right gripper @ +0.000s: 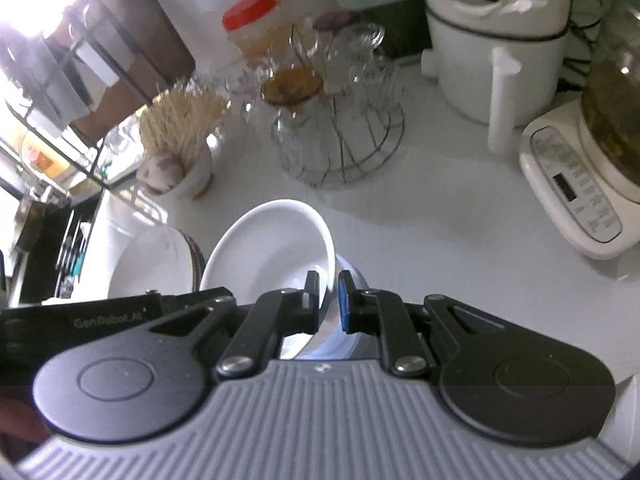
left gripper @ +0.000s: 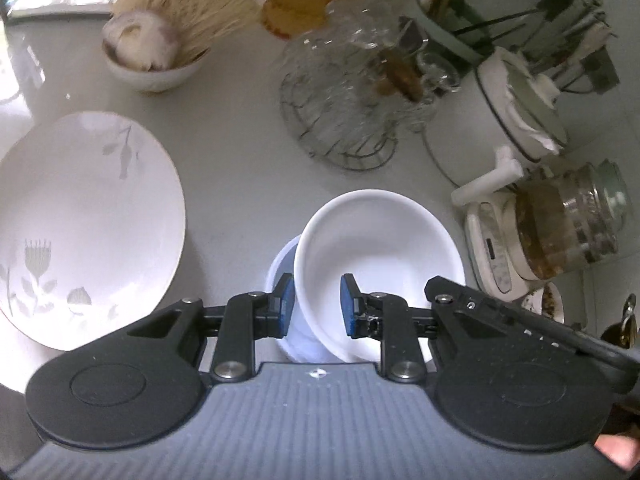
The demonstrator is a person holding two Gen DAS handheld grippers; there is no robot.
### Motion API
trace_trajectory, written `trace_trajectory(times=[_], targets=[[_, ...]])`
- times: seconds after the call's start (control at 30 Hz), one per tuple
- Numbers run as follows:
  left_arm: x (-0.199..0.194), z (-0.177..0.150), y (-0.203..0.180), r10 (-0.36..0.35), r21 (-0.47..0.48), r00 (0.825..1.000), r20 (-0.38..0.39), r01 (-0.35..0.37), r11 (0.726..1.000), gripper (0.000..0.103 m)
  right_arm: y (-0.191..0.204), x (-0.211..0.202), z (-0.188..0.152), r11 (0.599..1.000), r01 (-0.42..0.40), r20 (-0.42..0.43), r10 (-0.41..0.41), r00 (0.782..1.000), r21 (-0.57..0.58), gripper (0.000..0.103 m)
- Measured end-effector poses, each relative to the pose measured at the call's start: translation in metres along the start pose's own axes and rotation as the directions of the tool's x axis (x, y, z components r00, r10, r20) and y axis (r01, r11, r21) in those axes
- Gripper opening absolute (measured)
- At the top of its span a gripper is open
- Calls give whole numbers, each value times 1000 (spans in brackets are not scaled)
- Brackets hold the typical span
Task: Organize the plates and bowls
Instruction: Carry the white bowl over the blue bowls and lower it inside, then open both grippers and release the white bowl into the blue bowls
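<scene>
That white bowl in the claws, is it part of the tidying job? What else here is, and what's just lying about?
Part of the job:
- white bowl, held tilted by the left claw and right claw
- second bowl beneath it
- flowered plate

Just lying about:
- wire rack of glasses
- toothpick cup
- white cooker pot
- glass kettle
- red-lidded jar

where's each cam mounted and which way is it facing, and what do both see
Left wrist view: sits on the left gripper, looking steeply down along its fingers at the white bowl whose rim they clamp, with a floral plate alongside; a fingertip shows at the corner.
Right wrist view: sits on the right gripper, looking down at the same white bowl, shut on its opposite rim; no hand is clearly seen.
Shared: the bowl, wire glass rack, toothpick cup, kettle base.
</scene>
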State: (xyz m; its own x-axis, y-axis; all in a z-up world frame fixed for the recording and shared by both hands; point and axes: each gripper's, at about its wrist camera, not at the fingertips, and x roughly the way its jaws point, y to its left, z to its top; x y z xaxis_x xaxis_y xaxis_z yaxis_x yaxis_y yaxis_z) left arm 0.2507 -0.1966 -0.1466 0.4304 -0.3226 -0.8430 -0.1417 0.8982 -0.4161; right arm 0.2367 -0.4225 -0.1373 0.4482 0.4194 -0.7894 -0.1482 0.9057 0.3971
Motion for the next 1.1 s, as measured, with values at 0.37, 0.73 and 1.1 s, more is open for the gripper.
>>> trace_trajectory(times=[0.37, 0.73, 1.1], targets=[[19, -9, 16, -14, -43, 1000, -11, 13, 999, 27, -5, 20, 1, 999, -5, -47, 3, 999, -45, 14], [9, 2, 12, -11, -16, 1000, -7, 11, 1000, 38, -4, 14, 11, 1000, -11, -52, 10, 999, -15, 40], [-19, 8, -6, 10, 41, 999, 47, -12, 999, 42, 0, -19, 23, 1000, -27, 32, 28, 999, -3, 53]])
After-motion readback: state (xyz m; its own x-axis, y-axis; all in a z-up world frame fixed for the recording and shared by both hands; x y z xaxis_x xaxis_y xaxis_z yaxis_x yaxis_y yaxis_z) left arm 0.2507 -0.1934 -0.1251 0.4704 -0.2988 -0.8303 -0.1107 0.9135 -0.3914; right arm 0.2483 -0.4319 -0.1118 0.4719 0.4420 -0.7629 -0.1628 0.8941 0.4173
